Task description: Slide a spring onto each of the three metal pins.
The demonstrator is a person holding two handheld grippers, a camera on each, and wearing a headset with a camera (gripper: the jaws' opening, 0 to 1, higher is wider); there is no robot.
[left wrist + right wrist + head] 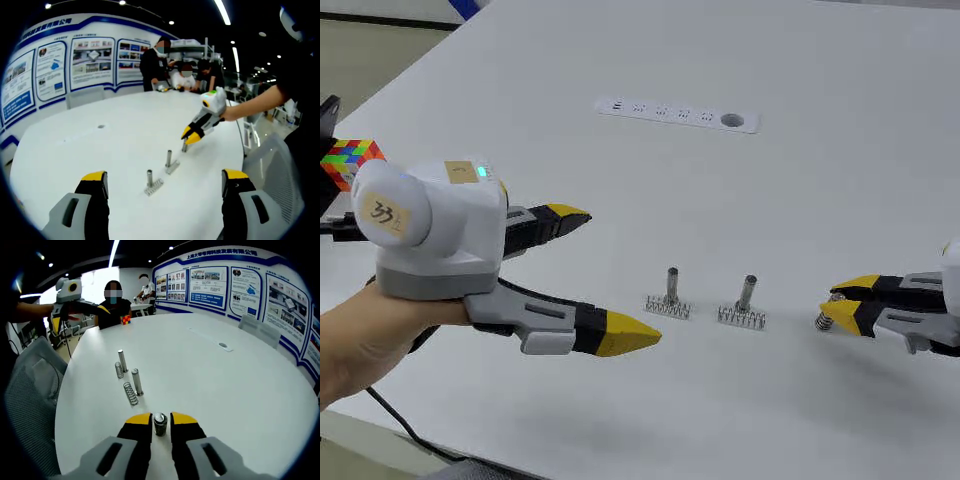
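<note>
Looking at a big white oval table (820, 80), bare matte top, with a white power strip (677, 114) set flush near the far side. A colour cube (348, 160) sits at the left edge. The room is a showroom: blue-and-white display boards (210, 287) along the wall, ceiling strip lights (222, 11), several people standing at the far end, and a mesh chair (30, 390) pulled up to the table.

3 pins stand in a row across the near half of the table.
- left pin (672, 283): upright, long axis vertical. left spring (668, 307) lies flat just beside its base, with its axis along the table, running left-right in the head view.
- middle pin (747, 292): upright, same as the first. middle spring (741, 317) lies flat just in front of its base, roughly in line with the first spring.
- third pin (160, 416): upright, top end showing through its coil. third spring (825, 322) is on it, axis vertical.

left gripper (605, 275): held above the table left of the row, jaws spread wide, holding nothing, yellow tips pointing toward the pins.

right gripper (840, 302): low at the right end of the row, jaws clamped on the third spring, 1 yellow tip on each side of the coil in the right gripper view.
</note>
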